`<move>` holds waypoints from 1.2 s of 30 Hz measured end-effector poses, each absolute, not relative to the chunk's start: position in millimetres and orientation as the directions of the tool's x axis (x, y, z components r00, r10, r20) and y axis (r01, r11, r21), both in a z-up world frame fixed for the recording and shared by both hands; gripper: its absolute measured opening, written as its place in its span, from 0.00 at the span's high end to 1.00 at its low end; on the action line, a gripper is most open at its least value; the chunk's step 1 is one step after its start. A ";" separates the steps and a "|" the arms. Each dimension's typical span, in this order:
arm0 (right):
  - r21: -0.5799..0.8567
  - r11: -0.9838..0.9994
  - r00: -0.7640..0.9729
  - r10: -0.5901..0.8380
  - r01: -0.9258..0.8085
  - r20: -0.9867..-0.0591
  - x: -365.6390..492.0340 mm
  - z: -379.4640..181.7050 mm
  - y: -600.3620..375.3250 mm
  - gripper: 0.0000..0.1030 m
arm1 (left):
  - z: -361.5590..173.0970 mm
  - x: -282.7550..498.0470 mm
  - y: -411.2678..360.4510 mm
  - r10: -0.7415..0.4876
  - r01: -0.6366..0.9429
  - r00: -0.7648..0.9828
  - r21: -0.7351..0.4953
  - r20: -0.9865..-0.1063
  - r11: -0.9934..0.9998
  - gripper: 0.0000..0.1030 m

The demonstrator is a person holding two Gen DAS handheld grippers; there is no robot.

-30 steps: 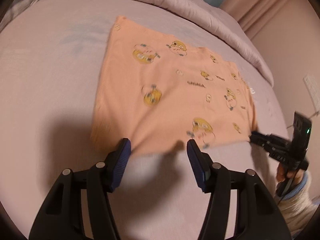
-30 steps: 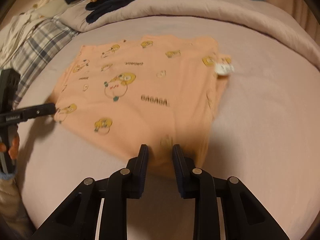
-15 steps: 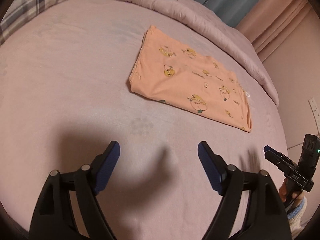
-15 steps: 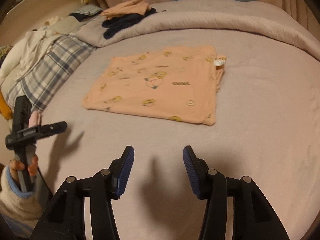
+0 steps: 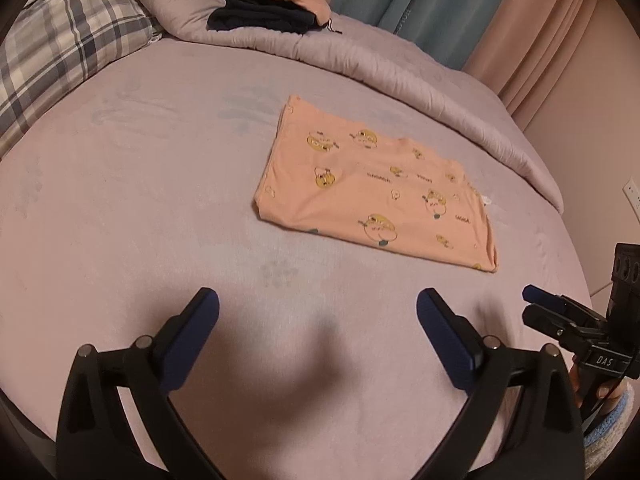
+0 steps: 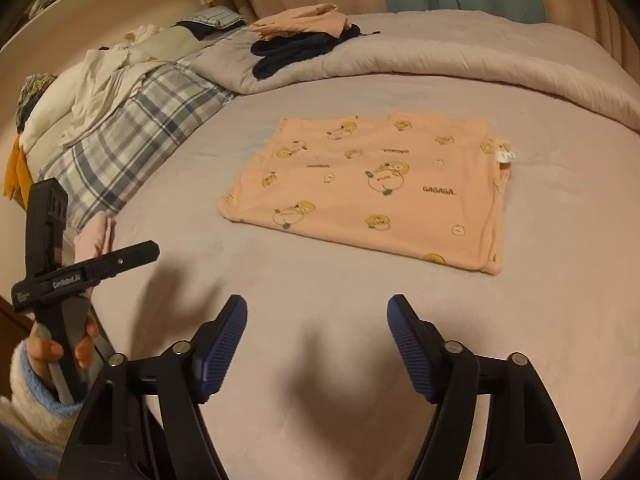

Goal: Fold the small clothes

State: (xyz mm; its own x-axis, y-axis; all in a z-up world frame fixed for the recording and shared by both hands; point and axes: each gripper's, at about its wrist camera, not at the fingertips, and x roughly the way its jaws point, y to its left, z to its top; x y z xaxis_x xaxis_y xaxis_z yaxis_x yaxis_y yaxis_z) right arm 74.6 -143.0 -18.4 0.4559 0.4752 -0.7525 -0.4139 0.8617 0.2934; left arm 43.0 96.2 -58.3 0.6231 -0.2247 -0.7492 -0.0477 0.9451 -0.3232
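An orange garment with yellow cartoon prints point(image 5: 376, 192) lies folded flat in a rectangle on the pink bed, also in the right wrist view point(image 6: 372, 188). A white label point(image 6: 505, 157) sticks out at its right edge. My left gripper point(image 5: 318, 308) is open and empty, held back from the garment's near edge. My right gripper point(image 6: 316, 314) is open and empty, also well short of the garment. Each gripper shows in the other's view: the right one point(image 5: 560, 312) at the right edge, the left one point(image 6: 100, 262) at the left.
A rolled pink duvet point(image 5: 360, 60) runs along the far side, with folded dark and orange clothes point(image 5: 272, 8) stacked on it. A plaid pillow point(image 6: 132, 132) and white laundry point(image 6: 100, 84) lie at the left. Curtains point(image 5: 480, 12) hang behind the bed.
Both grippers let go of the garment's near edge, opened wide and drew back and up. The garment now lies flat on the bed.
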 end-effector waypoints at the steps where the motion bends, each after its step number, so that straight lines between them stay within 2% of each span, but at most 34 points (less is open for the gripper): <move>1: 0.291 0.863 0.457 0.473 -0.414 -0.753 75.0 -18.4 -142.4 0.28 | -57.1 42.6 97.6 -0.227 -0.047 0.626 -0.326 -0.746 0.944 0.02; 4: 0.290 0.864 0.458 0.471 -0.412 -0.754 75.8 -18.4 -140.6 0.23 | -56.4 43.0 100.3 -0.256 -0.040 0.625 -0.357 -0.737 0.933 0.01; 6: 0.297 0.863 0.455 0.475 -0.408 -0.753 77.6 -18.3 -140.1 0.15 | -59.5 46.9 104.0 -0.302 -0.035 0.616 -0.408 -0.727 0.912 0.01; 9: 0.324 0.860 0.454 0.489 -0.393 -0.745 81.7 -18.6 -141.8 0.14 | -68.6 54.6 114.2 -0.384 -0.045 0.601 -0.510 -0.701 0.859 0.01; 11: 0.329 0.865 0.459 0.484 -0.378 -0.745 84.0 -19.4 -143.7 0.14 | -78.7 61.5 124.8 -0.475 -0.036 0.589 -0.608 -0.654 0.793 0.01; 14: 0.336 0.870 0.463 0.480 -0.362 -0.745 86.6 -21.2 -146.9 0.14 | -93.7 72.1 136.8 -0.551 -0.038 0.572 -0.690 -0.608 0.722 0.01; 17: 0.347 0.870 0.460 0.483 -0.350 -0.745 89.1 -24.6 -149.3 0.13 | -105.5 84.8 145.4 -0.538 -0.079 0.552 -0.682 -0.637 0.727 0.01; 25: 0.367 0.874 0.428 0.477 -0.317 -0.767 101.1 -39.9 -151.9 0.13 | -124.2 140.8 165.2 -0.584 -0.126 0.494 -0.718 -0.644 0.685 0.01; 36: 0.383 0.879 0.421 0.474 -0.285 -0.774 116.1 -53.2 -161.3 0.13 | -131.3 218.4 162.4 -0.693 -0.045 0.400 -0.768 -0.600 0.639 0.01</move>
